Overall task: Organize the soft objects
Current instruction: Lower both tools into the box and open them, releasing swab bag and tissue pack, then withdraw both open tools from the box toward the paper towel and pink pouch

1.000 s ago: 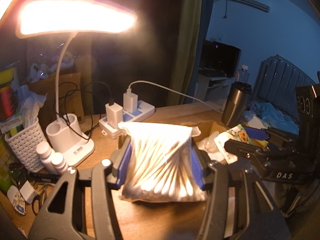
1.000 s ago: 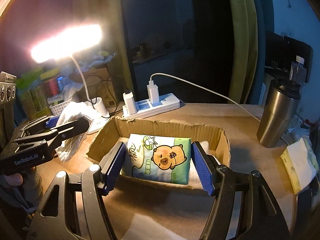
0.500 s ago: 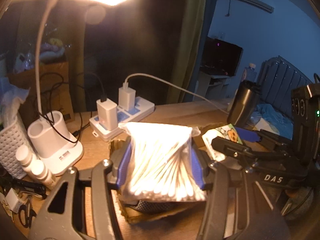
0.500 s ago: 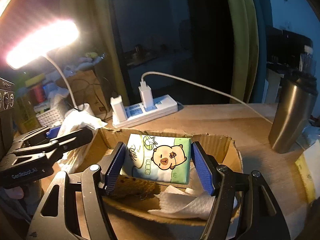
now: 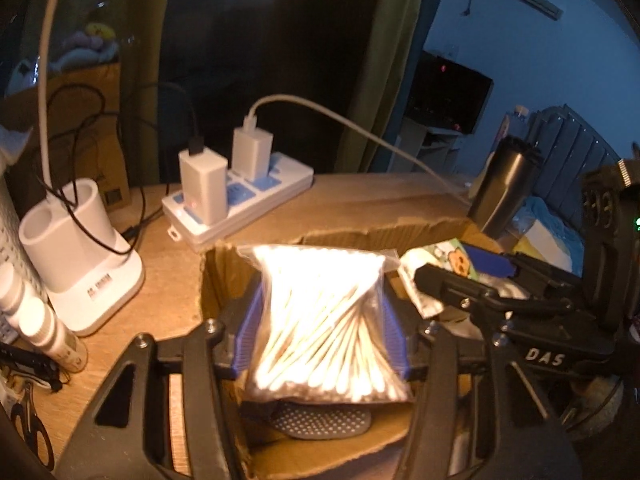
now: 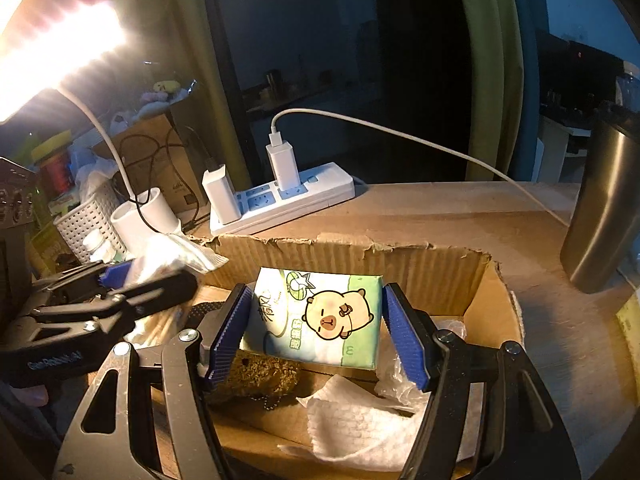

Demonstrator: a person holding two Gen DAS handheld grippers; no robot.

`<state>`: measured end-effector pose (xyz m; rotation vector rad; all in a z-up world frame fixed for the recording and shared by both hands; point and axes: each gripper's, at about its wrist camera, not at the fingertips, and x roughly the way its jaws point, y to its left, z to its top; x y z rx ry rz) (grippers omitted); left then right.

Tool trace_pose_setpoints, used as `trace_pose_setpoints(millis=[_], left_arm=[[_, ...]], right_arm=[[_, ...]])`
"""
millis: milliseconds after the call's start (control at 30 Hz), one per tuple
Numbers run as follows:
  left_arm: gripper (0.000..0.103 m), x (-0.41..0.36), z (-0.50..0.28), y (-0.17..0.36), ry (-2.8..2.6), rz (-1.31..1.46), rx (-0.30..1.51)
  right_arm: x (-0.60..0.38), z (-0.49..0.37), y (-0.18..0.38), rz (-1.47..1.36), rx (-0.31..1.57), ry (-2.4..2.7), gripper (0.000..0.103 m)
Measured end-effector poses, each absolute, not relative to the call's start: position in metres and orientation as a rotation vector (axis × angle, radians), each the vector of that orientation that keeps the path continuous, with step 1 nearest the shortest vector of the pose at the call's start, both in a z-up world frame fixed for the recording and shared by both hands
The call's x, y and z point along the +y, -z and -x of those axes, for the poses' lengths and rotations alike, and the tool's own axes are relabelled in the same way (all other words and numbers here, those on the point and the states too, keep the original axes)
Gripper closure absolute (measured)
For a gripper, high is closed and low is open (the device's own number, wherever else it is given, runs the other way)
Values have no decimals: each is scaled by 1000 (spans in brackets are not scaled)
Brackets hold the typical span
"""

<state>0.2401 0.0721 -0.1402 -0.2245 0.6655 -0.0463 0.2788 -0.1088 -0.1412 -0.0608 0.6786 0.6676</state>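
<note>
My left gripper (image 5: 322,320) is shut on a clear bag of cotton swabs (image 5: 324,316) and holds it over the open cardboard box (image 5: 216,280). My right gripper (image 6: 316,320) is shut on a green tissue pack (image 6: 316,320) with a cartoon animal, held over the same box (image 6: 360,252). Inside the box lie a white paper towel (image 6: 360,424), a brown fuzzy item (image 6: 256,372) and a dark perforated item (image 5: 324,420). The right gripper also shows at the right of the left wrist view (image 5: 460,272), and the left gripper at the left of the right wrist view (image 6: 160,268).
A white power strip (image 5: 240,208) with two chargers lies behind the box. A white lamp base (image 5: 80,264) and small bottles (image 5: 44,328) stand left. A steel tumbler (image 6: 604,208) stands right. A white basket (image 6: 88,220) and scissors (image 5: 32,432) are at far left.
Both grippers have moved forward and lower over the box with their loads. The box's inside and its contents now show beneath them.
</note>
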Motion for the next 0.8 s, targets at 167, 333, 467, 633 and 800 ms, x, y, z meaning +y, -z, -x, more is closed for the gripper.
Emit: trace_pose_setpoints(millis=[167,333,467,633,800], left_arm=[[36,71,-243,147,48,222,697],[31,74,-237,138,38,227,666],[31,74,-230,129,27,219,650],[30,72,-217,116,18,209,617],[30,70,-201,103,19,203,590]], right_arm=[[-106,-278,140,72,677,-665,32],[-107,-273,134,79,655,-654,31],[-108,-263,123,97,622,-657,31],[-112,-249,108,110,583,-650,31],[-116,-232,96,113,562,-647,31]])
